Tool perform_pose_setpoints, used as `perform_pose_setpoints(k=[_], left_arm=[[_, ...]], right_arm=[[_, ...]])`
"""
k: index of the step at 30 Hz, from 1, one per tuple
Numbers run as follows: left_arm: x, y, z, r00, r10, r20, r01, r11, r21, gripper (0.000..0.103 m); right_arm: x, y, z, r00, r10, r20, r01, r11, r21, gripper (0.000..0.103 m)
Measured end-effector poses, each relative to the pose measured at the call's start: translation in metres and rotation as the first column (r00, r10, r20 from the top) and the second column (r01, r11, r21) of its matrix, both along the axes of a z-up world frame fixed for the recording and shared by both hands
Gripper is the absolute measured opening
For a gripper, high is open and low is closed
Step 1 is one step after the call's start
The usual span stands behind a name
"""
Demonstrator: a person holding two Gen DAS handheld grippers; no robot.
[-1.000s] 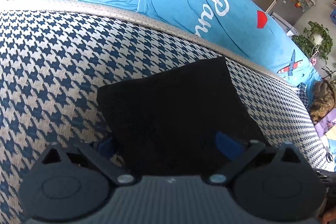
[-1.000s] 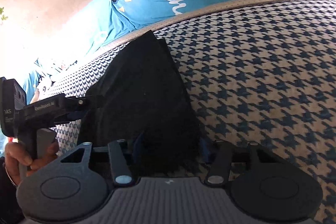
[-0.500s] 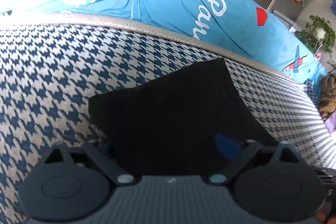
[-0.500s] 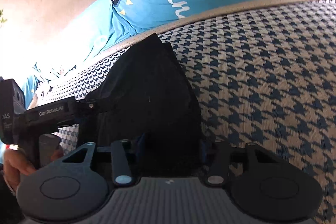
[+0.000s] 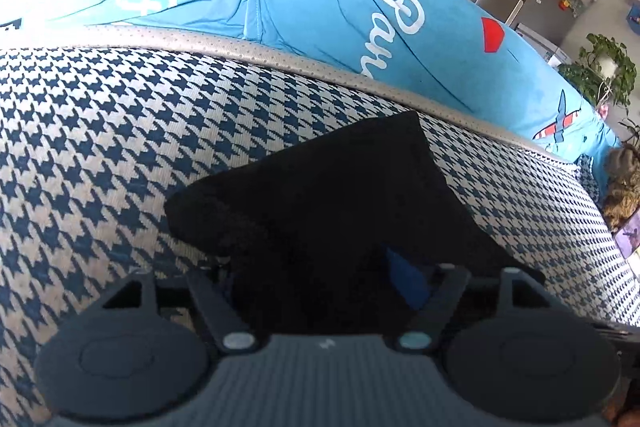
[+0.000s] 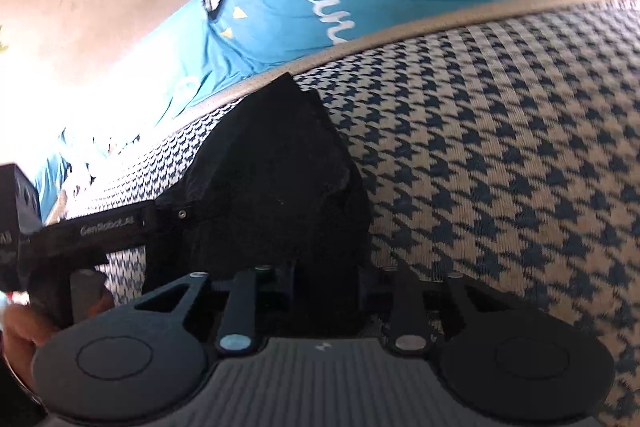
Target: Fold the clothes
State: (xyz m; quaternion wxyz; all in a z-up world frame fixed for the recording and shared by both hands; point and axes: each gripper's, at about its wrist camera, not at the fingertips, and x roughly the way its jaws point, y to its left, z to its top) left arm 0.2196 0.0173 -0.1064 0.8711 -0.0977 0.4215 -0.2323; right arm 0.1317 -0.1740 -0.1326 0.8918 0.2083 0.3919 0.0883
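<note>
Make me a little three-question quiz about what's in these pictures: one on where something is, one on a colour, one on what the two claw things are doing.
1. Where does the black garment lie?
A. On the houndstooth cushion
B. On a wooden floor
C. Inside a basket

2. What colour is the cloth with white lettering behind the cushion?
A. Red
B. Bright blue
C. Green

3. What is the state of the right gripper?
A. Wide open, far above the garment
B. Closed on the garment's near edge
C. Holding a cup

Answers:
1. A: the houndstooth cushion shows all around the garment's far edges.
2. B: the cloth is bright blue, with yellow triangles and a red patch.
3. B: the fingers stand close together with black fabric between them. The left gripper likewise has the garment's edge between its fingers.
</note>
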Motion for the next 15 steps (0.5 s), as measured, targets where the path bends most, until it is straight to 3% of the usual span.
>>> perform_pose_setpoints(k=[4, 6, 8, 15], left_arm=[[-0.002, -0.010, 0.000, 1.000, -0.007, 0.029, 0.006, 0.999, 0.043, 0.075], [-0.004, -0.013, 0.002, 0.999, -0.010, 0.043, 0.008, 0.999, 0.053, 0.066], [-0.004, -0.015, 0.005, 0.998, -0.015, 0.053, 0.012, 0.999, 0.051, 0.050], [-0.018, -0.025, 0.022, 0.988, -0.010, 0.157, -0.014, 0.989, 0.150, 0.027]], right_arm=[[0.005, 0.007, -0.001, 1.000, -0.014, 0.009, 0.014, 1.000, -0.011, 0.039], [0.008, 0.010, 0.000, 1.000, -0.021, 0.013, 0.021, 1.000, -0.021, 0.037], [0.009, 0.011, 0.000, 1.000, -0.018, 0.022, 0.018, 1.000, -0.025, 0.028], [0.004, 0.019, 0.008, 0.997, 0.022, 0.076, -0.015, 0.995, -0.097, 0.020]])
